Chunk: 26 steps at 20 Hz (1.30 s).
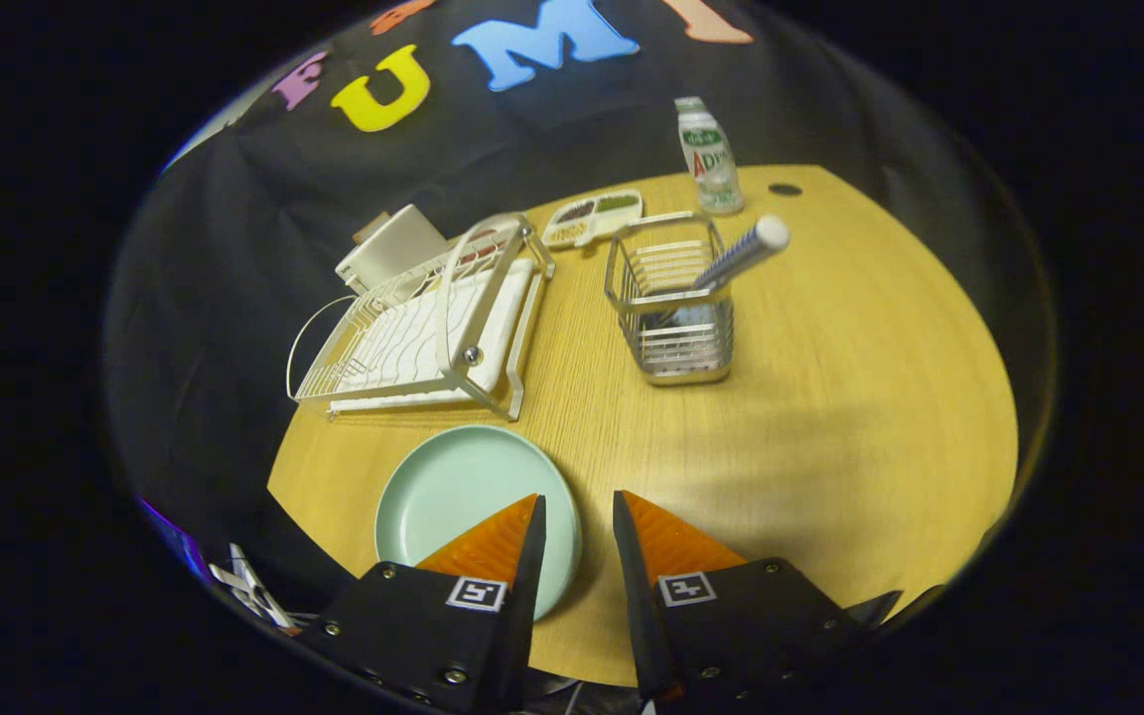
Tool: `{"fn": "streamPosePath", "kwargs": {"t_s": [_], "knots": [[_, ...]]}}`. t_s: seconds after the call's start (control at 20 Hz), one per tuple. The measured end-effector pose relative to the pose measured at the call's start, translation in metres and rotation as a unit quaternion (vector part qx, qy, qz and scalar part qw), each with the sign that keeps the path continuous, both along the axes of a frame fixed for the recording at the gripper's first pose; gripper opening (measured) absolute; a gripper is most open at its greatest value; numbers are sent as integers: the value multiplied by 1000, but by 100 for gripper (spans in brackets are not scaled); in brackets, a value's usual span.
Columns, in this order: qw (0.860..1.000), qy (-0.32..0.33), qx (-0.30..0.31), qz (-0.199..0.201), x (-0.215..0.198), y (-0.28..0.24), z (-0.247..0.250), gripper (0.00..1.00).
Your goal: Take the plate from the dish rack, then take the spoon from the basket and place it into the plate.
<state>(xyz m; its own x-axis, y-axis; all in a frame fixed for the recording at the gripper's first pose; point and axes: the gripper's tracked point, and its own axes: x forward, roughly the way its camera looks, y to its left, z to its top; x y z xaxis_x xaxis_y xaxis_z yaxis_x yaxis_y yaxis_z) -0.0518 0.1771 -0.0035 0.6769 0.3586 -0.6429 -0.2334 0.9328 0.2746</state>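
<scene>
Left to right: empty dish rack point(423, 323), plate point(453, 492) flat on the table point(830, 417) just in front of it, under your left finger. Spoon point(743, 254) stands tilted in the basket point(673, 308), well beyond. Your gripper point(577, 521) is narrowly open, holding nothing.

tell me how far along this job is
Done: the plate lies flat on the table, out of the dish rack. In hand: nothing; the gripper fingers are apart, one over the plate's rim. Left: the spoon stands in the basket, not yet on the plate.
</scene>
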Motion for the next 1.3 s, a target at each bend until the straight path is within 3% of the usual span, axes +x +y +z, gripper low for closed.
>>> {"fn": "streamPosePath", "kwargs": {"t_s": [0.2,0.3,0.35,0.4,0.55,0.65,1.1,1.3], "knots": [[989,-142,-36,-21,14,-27,75,41],[979,-198,-40,-32,22,-37,109,53],[973,-223,-37,-42,27,-42,121,65],[966,-253,-26,-55,31,-49,133,65],[928,-361,-24,-94,48,-73,169,88],[916,-387,-42,-99,54,-84,165,88],[920,-374,-44,-108,93,-79,94,88],[925,-355,-41,-133,115,-81,68,79]]}}
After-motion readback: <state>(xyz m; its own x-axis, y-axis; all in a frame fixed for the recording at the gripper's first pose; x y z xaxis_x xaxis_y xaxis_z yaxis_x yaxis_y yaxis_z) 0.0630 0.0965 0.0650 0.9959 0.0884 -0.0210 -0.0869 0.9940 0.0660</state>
